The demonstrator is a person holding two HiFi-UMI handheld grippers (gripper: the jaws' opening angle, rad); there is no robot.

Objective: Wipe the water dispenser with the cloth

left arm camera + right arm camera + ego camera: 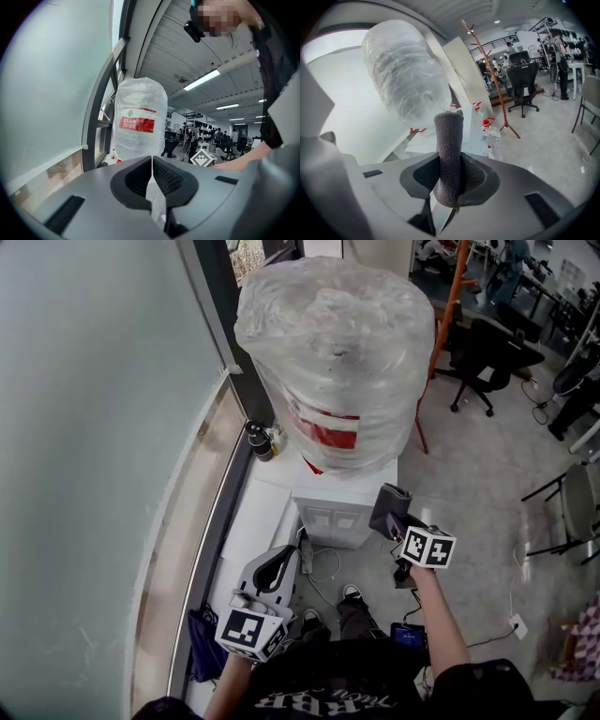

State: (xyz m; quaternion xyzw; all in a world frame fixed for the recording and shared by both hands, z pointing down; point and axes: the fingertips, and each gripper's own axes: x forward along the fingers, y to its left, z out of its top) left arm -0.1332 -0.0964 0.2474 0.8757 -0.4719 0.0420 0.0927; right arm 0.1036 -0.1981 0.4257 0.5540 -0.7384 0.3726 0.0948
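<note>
The white water dispenser stands by the window with a large plastic-wrapped bottle with a red label on top. My right gripper hovers just off the dispenser's right front corner, shut on a rolled dark grey cloth. In the right gripper view the cloth sticks up between the jaws of the right gripper, with the bottle behind. My left gripper hangs lower left of the dispenser, shut and empty. In the left gripper view that gripper points at the bottle.
A glass wall and a sill run along the left. A dark small bottle stands on the ledge. Cables lie below the dispenser. An orange coat stand and an office chair are to the right.
</note>
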